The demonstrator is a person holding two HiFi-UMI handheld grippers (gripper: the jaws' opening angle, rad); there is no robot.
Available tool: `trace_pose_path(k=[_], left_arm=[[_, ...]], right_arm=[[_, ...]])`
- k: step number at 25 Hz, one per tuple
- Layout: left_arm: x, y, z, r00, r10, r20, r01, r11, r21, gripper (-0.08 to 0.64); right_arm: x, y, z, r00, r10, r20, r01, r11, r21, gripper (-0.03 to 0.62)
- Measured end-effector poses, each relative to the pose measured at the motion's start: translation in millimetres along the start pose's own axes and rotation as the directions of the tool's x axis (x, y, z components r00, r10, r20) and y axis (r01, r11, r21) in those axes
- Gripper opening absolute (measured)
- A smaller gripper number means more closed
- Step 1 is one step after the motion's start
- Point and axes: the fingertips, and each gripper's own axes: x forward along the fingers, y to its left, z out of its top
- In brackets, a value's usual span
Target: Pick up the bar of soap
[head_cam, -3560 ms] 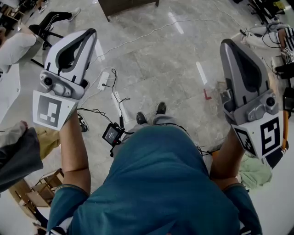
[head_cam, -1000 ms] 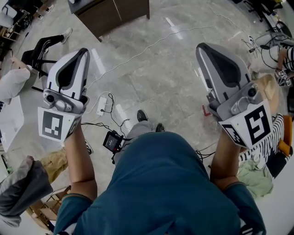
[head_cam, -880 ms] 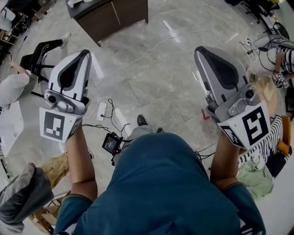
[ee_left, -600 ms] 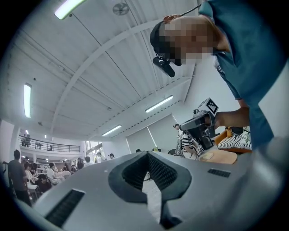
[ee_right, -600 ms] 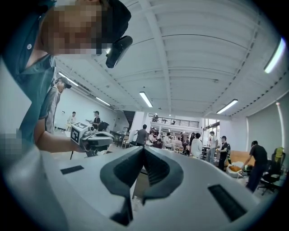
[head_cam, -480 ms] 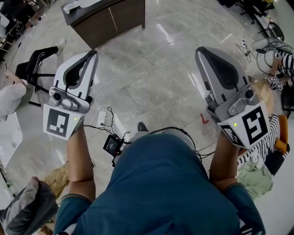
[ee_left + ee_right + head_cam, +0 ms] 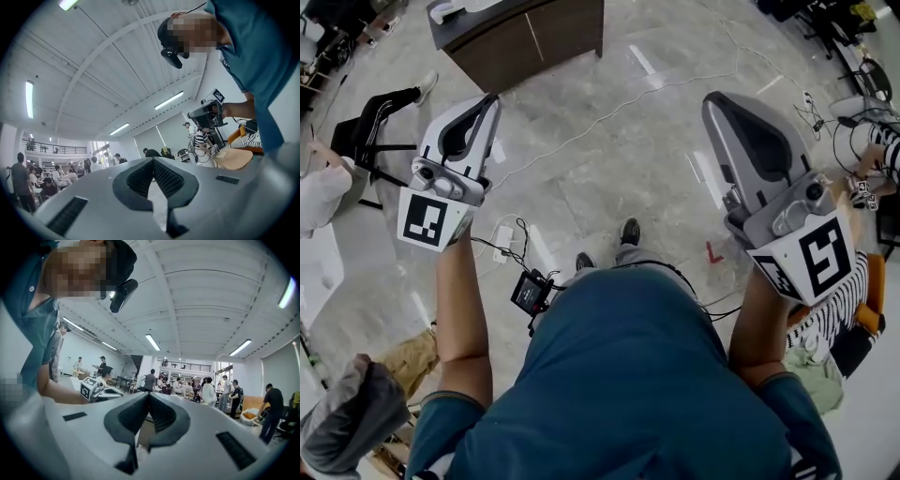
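Over the grey stone floor [image 7: 609,159] the person was walking, one shoe [image 7: 629,231] stepped ahead. The dark cabinet [image 7: 525,42], only a corner a few seconds earlier, had come well into the top of the head view. Both the left gripper [image 7: 492,97] and the right gripper [image 7: 711,97] were carried level, each with its jaws closed tip to tip on nothing. No bar of soap showed in any view; a pale object [image 7: 455,9] on the cabinet was too small to identify. The approach seemed underway, with no reach yet begun.
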Motion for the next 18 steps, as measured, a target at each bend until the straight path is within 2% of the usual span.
trace_pose_path(k=[7,10,14,18], left_arm=[[4.6,9.6,-16.3,0.995,0.089,-0.036,-0.088,0.995,0.046,0.003],[19.0,17.7,-13.1,0.991,0.125,-0.048,-0.122,0.991,0.063,0.003],[54.3,20.1,2.5,0.989,0.137,-0.056,-0.133,0.989,0.07,0.003],[65.6,17.6,13.5,0.987,0.141,-0.074,-0.136,0.988,0.072,0.003]], right_arm=[[-6.2,-24.0,-6.2,0.997,0.063,0.037,-0.062,0.998,-0.015,0.014],[-3.7,-47.2,-9.8,0.995,0.088,0.049,-0.087,0.996,-0.017,0.014],[2.6,-89.0,-14.0,0.992,0.108,0.064,-0.108,0.994,-0.003,0.014],[8.5,-105.3,-18.7,0.99,0.118,0.074,-0.119,0.993,0.008,0.014]])
